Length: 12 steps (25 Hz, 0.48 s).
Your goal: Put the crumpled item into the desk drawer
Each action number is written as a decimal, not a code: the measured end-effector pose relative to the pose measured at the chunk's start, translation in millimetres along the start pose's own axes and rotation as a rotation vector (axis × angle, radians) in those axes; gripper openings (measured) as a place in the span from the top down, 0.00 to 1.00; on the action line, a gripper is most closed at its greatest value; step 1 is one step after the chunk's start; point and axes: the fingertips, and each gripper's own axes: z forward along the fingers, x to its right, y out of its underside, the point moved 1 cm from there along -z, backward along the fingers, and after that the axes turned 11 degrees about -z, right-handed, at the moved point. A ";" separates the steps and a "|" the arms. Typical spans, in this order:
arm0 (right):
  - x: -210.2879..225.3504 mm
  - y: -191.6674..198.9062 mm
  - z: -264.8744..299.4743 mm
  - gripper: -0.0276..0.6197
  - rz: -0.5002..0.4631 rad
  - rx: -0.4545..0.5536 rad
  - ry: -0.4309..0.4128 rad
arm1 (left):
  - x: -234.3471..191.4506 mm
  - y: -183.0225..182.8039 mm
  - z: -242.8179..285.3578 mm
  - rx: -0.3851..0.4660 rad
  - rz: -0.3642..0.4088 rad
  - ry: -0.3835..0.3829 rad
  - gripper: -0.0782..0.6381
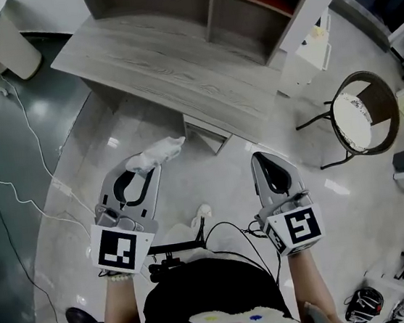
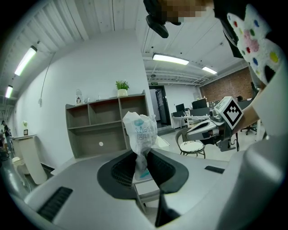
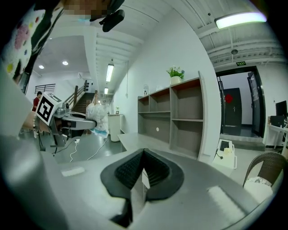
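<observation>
The left hand-held gripper (image 1: pixel 146 168) is clamped on the crumpled item (image 1: pixel 158 153), a white wrapper or bag with blue print. The left gripper view shows the jaws pinching only its lower end (image 2: pixel 140 130), and most of it stands free above and ahead of the pads. The right hand-held gripper (image 1: pixel 262 160) is fully closed with nothing between its jaws. Both are held over the floor, short of the grey wood-grain surface (image 1: pixel 168 66). The item is therefore in the air and not yet at the drawer (image 1: pixel 204 133), which appears to project slightly from beneath the front edge of the surface.

Hazards from this position:

- Loss of grip. The hold is on a thin, compressible end of a light item. A quick swing or a bump could pull it free, dropping it to the floor.
- Snagging. The free upper part leads the jaws and may catch on the drawer front or the underside of the surface, so that it folds back instead of entering.
- Insufficient opening. If the drawer gap is too narrow, the right hand-held gripper must open before it can pull the drawer.
</observation>
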 end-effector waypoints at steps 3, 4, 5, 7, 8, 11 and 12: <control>2.2 -1.9 5.6 0.95 -0.003 0.002 -0.006 | -2.5 0.0 2.2 -0.004 -0.012 -0.004 0.79; 1.9 -2.7 7.5 0.95 -0.005 0.004 -0.007 | -4.1 0.2 2.3 -0.006 -0.012 -0.005 0.79; 1.3 -3.0 9.1 0.95 -0.007 0.007 -0.008 | -5.7 0.4 2.8 -0.006 -0.009 -0.005 0.79; 0.4 -2.9 10.5 0.95 -0.008 0.009 -0.007 | -7.6 0.0 4.8 -0.003 -0.007 -0.001 0.79; -0.1 -2.9 10.7 0.95 -0.003 0.010 -0.005 | -8.3 -0.4 5.7 -0.002 -0.009 0.003 0.79; -1.8 -3.8 14.0 0.95 0.020 0.013 0.011 | -11.9 -2.5 10.5 -0.003 -0.007 0.022 0.79; -2.2 -3.9 15.5 0.95 0.024 0.012 0.016 | -13.0 -3.2 13.0 -0.003 -0.005 0.029 0.79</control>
